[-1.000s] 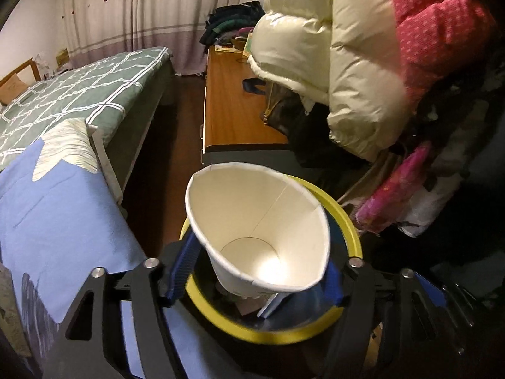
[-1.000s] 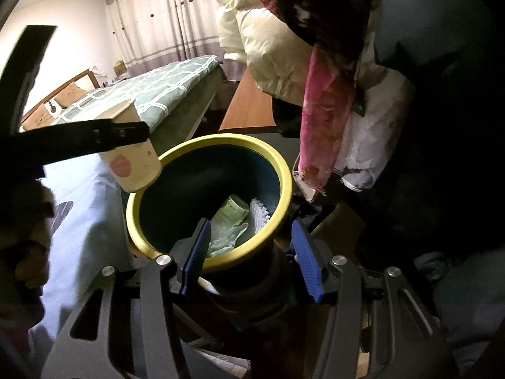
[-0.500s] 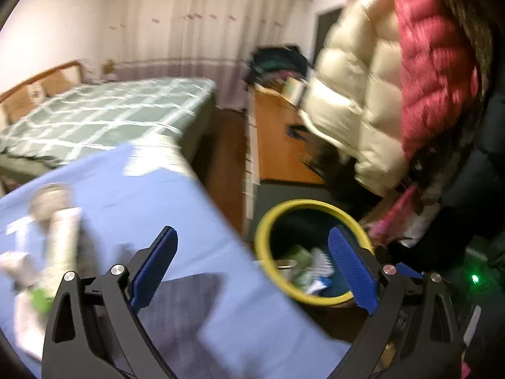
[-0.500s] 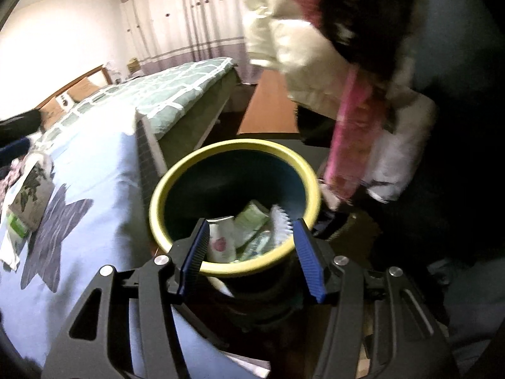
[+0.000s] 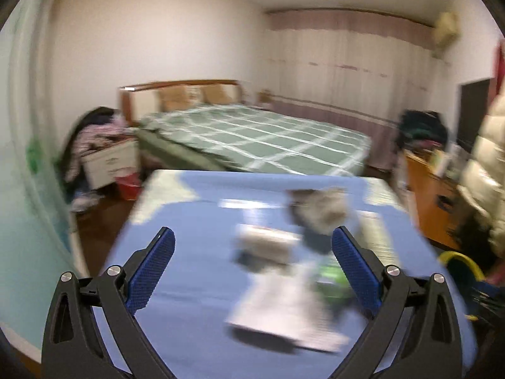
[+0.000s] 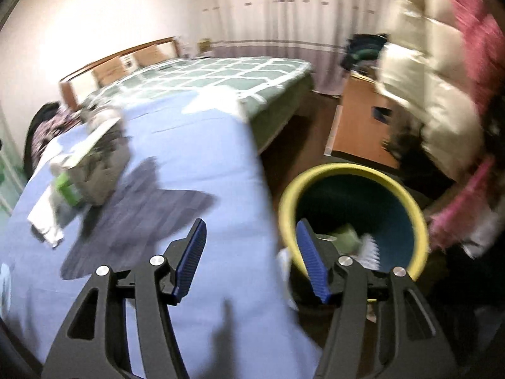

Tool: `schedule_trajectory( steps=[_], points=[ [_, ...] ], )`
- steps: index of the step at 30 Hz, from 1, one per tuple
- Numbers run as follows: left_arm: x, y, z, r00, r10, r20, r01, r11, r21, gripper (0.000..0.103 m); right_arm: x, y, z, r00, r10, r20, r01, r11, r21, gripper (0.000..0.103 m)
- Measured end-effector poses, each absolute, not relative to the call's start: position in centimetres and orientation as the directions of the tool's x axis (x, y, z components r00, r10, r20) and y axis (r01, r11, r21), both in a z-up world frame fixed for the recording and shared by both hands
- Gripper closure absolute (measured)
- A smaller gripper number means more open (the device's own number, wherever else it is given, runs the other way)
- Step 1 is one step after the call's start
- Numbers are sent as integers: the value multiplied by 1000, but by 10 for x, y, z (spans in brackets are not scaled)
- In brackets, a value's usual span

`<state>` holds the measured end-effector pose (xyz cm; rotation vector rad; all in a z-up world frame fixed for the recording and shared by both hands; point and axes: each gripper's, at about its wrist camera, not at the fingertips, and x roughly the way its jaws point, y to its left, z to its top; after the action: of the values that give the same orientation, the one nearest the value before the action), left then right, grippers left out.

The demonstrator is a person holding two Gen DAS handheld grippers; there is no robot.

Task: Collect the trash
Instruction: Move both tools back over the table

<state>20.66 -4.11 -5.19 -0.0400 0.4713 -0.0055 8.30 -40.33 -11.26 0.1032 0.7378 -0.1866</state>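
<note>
A counter (image 5: pixel 189 284) under a light blue cloth (image 6: pixel 195 158) carries the loose things — the cloth has pale patches at its far corners. On it, toward its right side in the left wrist view, lies a blurred cluster of trash (image 5: pixel 303 252): a crumpled grey-brown wad, flat white wrappers and a bright green scrap, touching or overlapping one another. In the right wrist view the same cluster (image 6: pixel 82 177) sits at the far left of the cloth. Just off the counter's edge, on the dark wooden floor (image 6: pixel 303 139), stands a yellow-rimmed bin (image 6: pixel 347 170) — litter lies inside it.
</note>
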Motion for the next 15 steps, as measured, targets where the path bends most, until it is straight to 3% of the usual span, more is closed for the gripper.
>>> schedule_trajectory(
  steps=[7,15],
  points=[
    [239,44,-87,867,229,-442,-268,963,-27,5,106,-334,-98,750,-29,-660,59,998,24,46],
    [247,94,-111,801,334,-497,-426,901,-81,5,127,-263,-96,733,105,-672,-105,994,42,46]
  ],
)
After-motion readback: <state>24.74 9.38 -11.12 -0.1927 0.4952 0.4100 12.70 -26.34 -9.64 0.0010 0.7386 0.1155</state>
